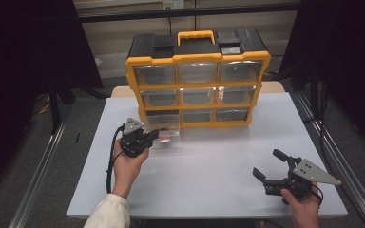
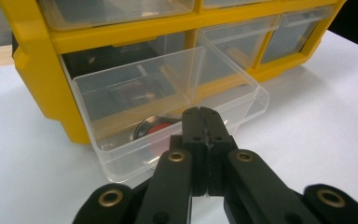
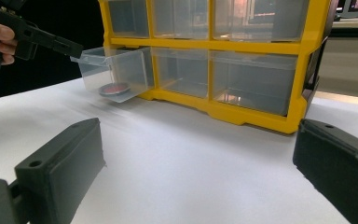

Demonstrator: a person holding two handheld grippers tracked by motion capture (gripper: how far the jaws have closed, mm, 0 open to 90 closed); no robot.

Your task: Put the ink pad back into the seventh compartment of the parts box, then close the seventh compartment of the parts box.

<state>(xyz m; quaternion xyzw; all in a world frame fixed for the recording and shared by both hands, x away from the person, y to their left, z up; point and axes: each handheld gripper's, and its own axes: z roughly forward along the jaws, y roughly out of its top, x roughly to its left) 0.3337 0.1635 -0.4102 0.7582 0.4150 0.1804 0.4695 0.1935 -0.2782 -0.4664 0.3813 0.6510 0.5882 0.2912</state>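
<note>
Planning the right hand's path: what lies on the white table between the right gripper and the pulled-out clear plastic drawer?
Nothing: in the right gripper view, bare white table runs from the right gripper to the clear plastic drawer.

One organizer (image 1: 197, 80), nine drawers, one pulled-out drawer (image 2: 168, 107), perhaps one disc (image 2: 156, 129)

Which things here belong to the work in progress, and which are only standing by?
In the job:
- left claw, shut at the front lip of the open drawer
- clear drawer, pulled out of the yellow organiser
- round red item inside that drawer

Standing by:
- right claw, open above the white table
- the other, closed drawers
</note>
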